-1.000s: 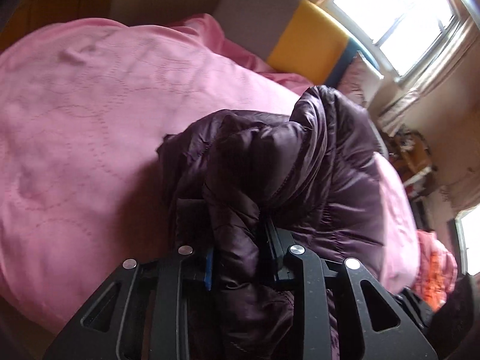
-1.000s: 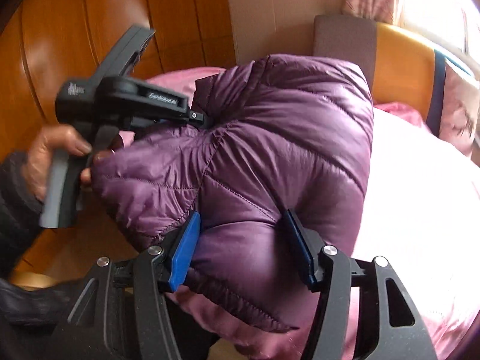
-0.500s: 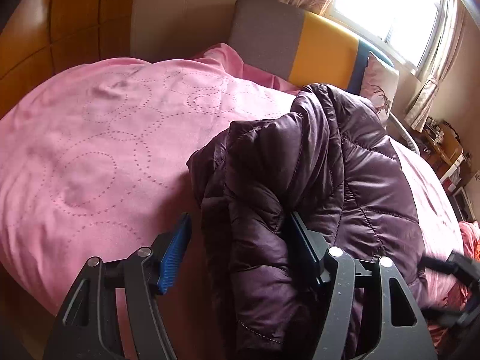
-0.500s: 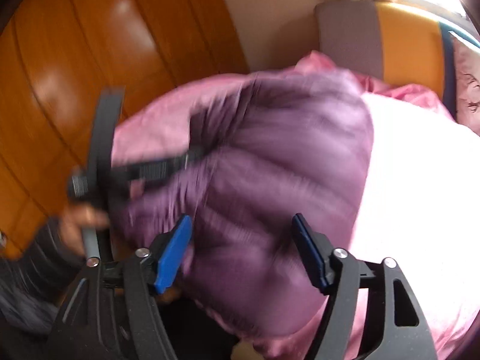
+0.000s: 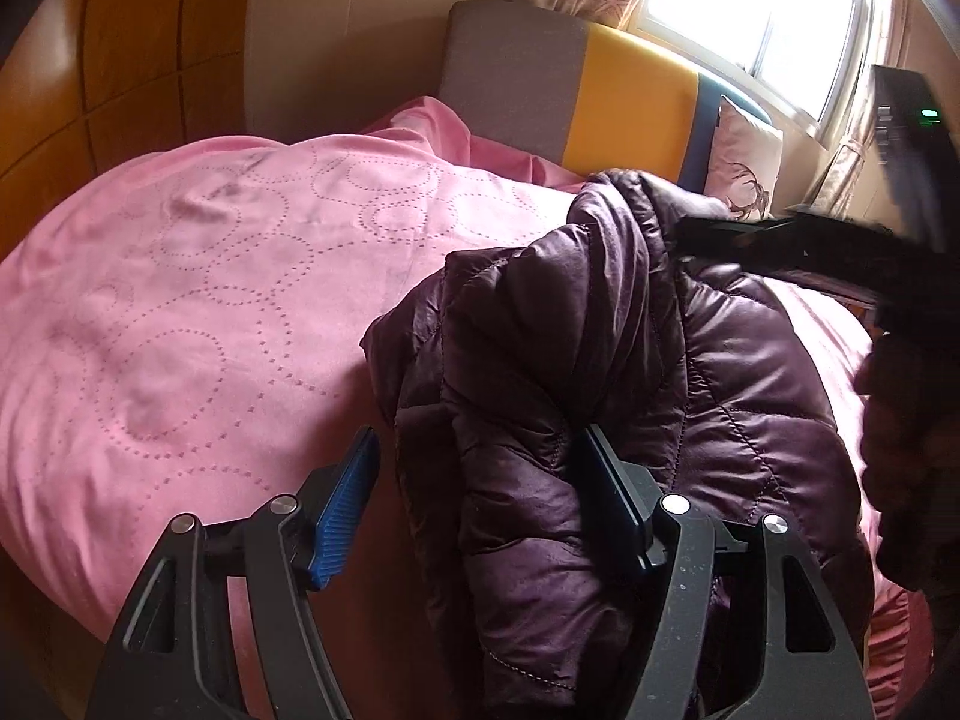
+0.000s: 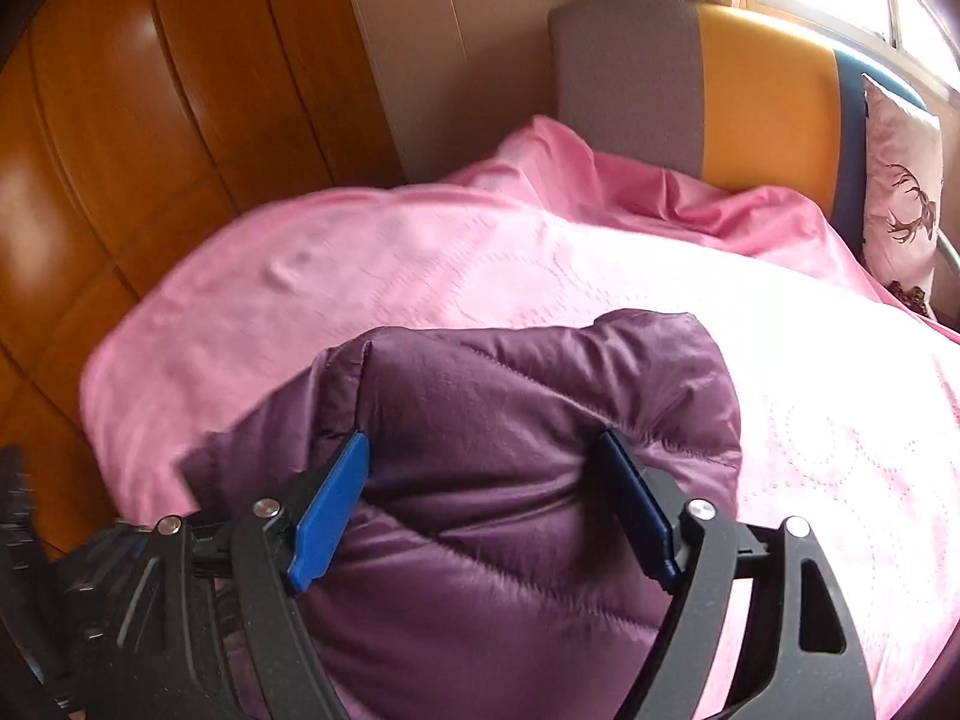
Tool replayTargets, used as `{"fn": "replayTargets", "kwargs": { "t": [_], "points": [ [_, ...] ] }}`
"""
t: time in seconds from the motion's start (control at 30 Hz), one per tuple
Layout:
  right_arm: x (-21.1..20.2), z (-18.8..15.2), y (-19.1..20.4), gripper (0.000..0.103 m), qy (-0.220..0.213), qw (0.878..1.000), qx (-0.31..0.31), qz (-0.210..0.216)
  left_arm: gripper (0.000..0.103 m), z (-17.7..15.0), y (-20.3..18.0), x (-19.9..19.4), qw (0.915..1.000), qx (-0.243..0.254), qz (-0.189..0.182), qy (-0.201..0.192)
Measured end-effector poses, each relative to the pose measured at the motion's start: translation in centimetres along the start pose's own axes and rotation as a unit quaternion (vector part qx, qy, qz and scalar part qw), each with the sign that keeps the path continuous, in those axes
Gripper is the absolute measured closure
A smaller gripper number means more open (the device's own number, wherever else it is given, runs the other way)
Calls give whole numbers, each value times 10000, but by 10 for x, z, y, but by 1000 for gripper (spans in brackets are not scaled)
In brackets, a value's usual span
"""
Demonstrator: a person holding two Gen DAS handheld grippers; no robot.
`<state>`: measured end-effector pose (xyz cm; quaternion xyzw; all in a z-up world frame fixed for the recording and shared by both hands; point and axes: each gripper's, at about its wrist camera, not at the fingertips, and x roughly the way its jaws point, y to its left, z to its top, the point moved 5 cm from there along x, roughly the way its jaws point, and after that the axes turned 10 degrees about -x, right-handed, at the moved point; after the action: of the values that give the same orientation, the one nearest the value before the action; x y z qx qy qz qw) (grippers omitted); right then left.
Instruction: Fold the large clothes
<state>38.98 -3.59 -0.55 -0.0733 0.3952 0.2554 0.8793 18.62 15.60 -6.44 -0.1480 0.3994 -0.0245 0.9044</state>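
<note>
A dark purple quilted down jacket (image 5: 630, 372) lies bunched on the pink bed cover (image 5: 198, 324). My left gripper (image 5: 480, 504) is open, its blue pads wide apart, with a fold of the jacket lying between the jaws. In the right wrist view the jacket (image 6: 528, 480) bulges between the spread pads of my right gripper (image 6: 486, 510), which is open. The right gripper's black body (image 5: 840, 252) also shows at the upper right of the left wrist view, above the jacket.
The bed has a grey, yellow and blue headboard (image 6: 708, 84) and a deer-print pillow (image 6: 900, 192) at the far right. A wooden wardrobe (image 6: 120, 138) stands close along the left side. A bright window (image 5: 750, 6) is behind the headboard.
My left gripper has opened and let go of the jacket. The jacket has come down from mid-air onto the bed, and both grippers have lowered with it.
</note>
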Motion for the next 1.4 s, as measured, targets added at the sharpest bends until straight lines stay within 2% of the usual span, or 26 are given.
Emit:
{"fn": "replayTargets", "kwargs": {
  "t": [0.33, 0.87, 1.0, 1.1, 1.17, 1.23, 1.3, 1.4],
  "points": [
    [49, -12, 19, 13, 362, 9993, -27, -87, 35, -4, -1, 4, 10000, 74, -9, 3],
    [83, -26, 32, 3, 796, 9965, -136, -228, 31, -12, 14, 21, 9997, -189, -45, 162],
    [73, -23, 32, 3, 718, 9974, 6, -36, 28, -16, 19, 27, 9993, -263, -205, 179],
    [40, -20, 21, 4, 314, 9982, 368, 343, 28, -18, 24, 28, 9983, -363, -396, 216],
    [18, -24, 8, 4, 65, 9970, 639, 424, 28, -19, 30, 30, 9964, -531, -592, 299],
    [-3, -36, -13, 2, -114, 9944, 946, 447, 28, -19, 35, 33, 9936, -692, -813, 379],
    [-12, -58, -34, 2, -61, 9906, 1281, 466, 28, -20, 38, 35, 9911, -800, -969, 438],
    [-8, -95, -50, 2, 151, 9803, 1753, 894, 28, -22, 40, 37, 9880, -891, -1167, 490]
  ]
}}
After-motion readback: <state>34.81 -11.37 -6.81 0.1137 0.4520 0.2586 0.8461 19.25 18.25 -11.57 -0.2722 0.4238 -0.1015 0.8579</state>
